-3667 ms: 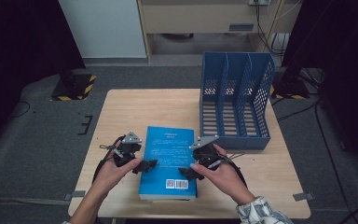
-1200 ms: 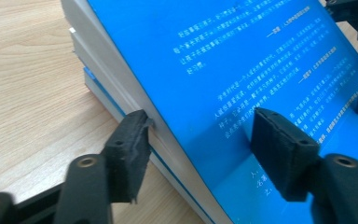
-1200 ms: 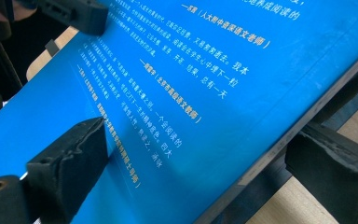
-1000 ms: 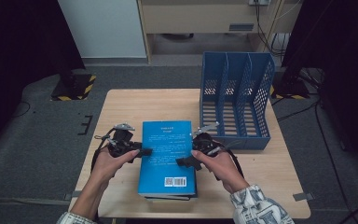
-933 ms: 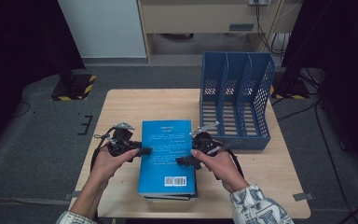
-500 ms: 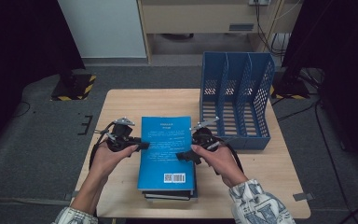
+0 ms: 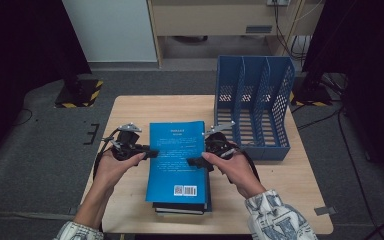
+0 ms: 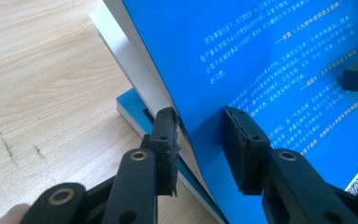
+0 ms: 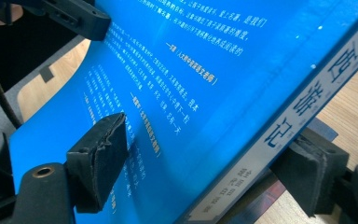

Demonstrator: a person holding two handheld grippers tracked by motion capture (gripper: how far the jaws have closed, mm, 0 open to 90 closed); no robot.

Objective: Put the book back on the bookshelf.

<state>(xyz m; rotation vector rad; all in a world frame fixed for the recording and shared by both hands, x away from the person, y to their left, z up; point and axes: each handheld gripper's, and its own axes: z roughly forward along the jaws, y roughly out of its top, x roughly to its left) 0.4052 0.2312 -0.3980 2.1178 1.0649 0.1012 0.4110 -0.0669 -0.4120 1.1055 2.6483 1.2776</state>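
While both claws, left [image 7: 151, 153] and right [image 7: 194, 162], have just been closing onto the blue book [image 7: 176, 160] lifted off the stack [image 7: 180, 206] on the surface [image 7: 290, 190], thin edge grips risk it slipping.

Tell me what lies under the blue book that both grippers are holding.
Under the blue book lies a stack of other books, dark edges showing at its near end, one with a blue cover. Their number and titles are covered.

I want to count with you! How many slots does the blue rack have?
3 slots, side by side in the blue rack at the table's far right corner: a left one, a middle one and a right one.
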